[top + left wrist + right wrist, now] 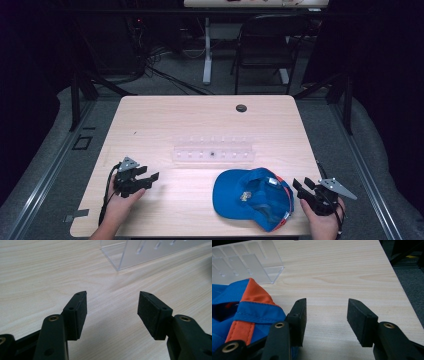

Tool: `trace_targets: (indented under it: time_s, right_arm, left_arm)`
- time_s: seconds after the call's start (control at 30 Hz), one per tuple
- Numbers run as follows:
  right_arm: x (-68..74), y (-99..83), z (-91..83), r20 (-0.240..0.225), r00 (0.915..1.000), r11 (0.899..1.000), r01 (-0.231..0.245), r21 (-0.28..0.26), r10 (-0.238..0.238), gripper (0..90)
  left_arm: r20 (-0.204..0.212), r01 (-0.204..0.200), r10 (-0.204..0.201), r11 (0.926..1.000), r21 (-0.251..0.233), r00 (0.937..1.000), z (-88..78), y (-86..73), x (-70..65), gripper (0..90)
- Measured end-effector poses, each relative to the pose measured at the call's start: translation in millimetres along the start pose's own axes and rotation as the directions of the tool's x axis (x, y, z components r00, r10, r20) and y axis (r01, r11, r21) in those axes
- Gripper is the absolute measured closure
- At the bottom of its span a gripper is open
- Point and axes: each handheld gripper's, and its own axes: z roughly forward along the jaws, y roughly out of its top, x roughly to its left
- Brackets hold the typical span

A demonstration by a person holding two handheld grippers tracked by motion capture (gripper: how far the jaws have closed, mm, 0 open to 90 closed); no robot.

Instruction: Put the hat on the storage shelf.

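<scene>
R gripper [327,315] open beside blue cap [252,197], orange trim, upside-down.

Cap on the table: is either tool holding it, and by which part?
Neither. Left tool and right tool are open and empty; the cap lies free.

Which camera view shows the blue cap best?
The high view: the whole blue cap lies upside down on the table, near the right gripper. The right gripper view shows part of its blue-and-orange back edge. The left gripper view gives nothing recognisable of it.
</scene>
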Motion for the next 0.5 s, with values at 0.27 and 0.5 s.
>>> trace_targets:
  time_s: [0.27,0.5]
  right_arm:
    - [-3.3,0.5,-1.9,-0.001,0.9999,0.999,-0.017,0.029,0.017,52.7]
    - [2.3,5.2,-3.7,-0.017,0.9998,0.997,-0.003,0.078,0.005,54.9]
  left_arm:
    - [-0.008,-0.018,0.018,0.9998,0.002,0.9998,0.3,1.2,-0.3,43.4]
    - [-0.012,-0.016,0.016,0.9999,-0.002,0.9998,-4.2,-0.4,-0.2,43.0]
